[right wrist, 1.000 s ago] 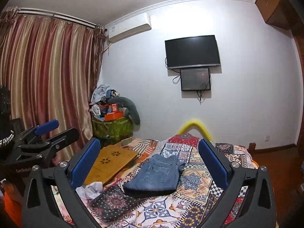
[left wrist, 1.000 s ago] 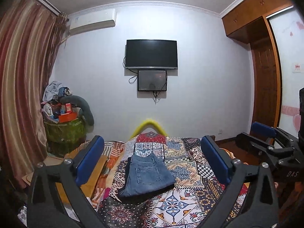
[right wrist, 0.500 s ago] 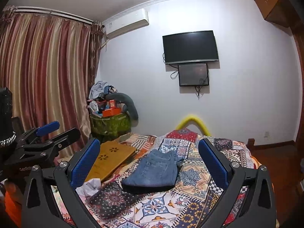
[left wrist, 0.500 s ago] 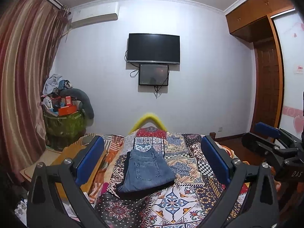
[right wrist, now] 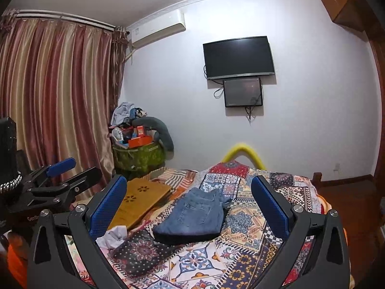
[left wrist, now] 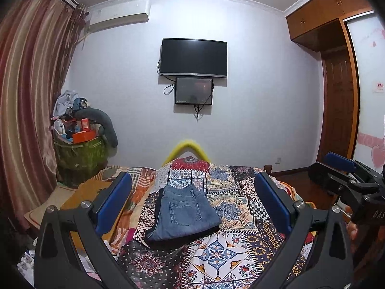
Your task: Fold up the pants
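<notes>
Blue denim pants, folded into a compact rectangle, lie on the bed's patterned patchwork quilt, ahead of me. My left claw and my right claw both hang above the bed, blue-padded fingers spread wide, gripping nothing, well apart from the pants.
</notes>
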A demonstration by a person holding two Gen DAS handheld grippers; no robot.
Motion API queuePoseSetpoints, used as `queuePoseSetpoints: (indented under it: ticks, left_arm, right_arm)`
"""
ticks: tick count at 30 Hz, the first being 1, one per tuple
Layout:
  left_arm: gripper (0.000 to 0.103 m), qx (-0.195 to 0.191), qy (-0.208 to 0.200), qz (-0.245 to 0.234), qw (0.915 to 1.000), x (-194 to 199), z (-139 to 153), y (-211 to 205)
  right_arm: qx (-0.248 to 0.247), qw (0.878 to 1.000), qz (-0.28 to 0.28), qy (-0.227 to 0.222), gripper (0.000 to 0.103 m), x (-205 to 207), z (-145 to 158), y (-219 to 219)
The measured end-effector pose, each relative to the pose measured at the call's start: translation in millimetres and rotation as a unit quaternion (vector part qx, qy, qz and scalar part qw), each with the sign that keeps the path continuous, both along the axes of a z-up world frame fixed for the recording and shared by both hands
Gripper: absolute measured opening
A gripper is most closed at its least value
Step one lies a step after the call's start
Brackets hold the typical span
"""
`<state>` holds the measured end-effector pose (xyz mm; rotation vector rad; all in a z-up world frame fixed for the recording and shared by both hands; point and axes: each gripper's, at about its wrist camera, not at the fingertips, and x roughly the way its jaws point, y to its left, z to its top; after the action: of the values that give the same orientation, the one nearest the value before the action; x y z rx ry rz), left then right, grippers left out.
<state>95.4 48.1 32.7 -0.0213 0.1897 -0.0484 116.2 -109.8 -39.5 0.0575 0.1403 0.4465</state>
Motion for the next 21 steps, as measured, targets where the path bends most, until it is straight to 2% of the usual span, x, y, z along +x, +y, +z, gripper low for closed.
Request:
queuePoseSetpoints:
  ticks: [21]
  left_arm:
    - [0.103, 0.003, 0.008, -0.012, 0.9999, 0.7, -2.2, -2.9]
  right_arm:
    - [0.003, 1.000, -0.002, 0.010, 0.103, 0.1, -4.0, -1.1]
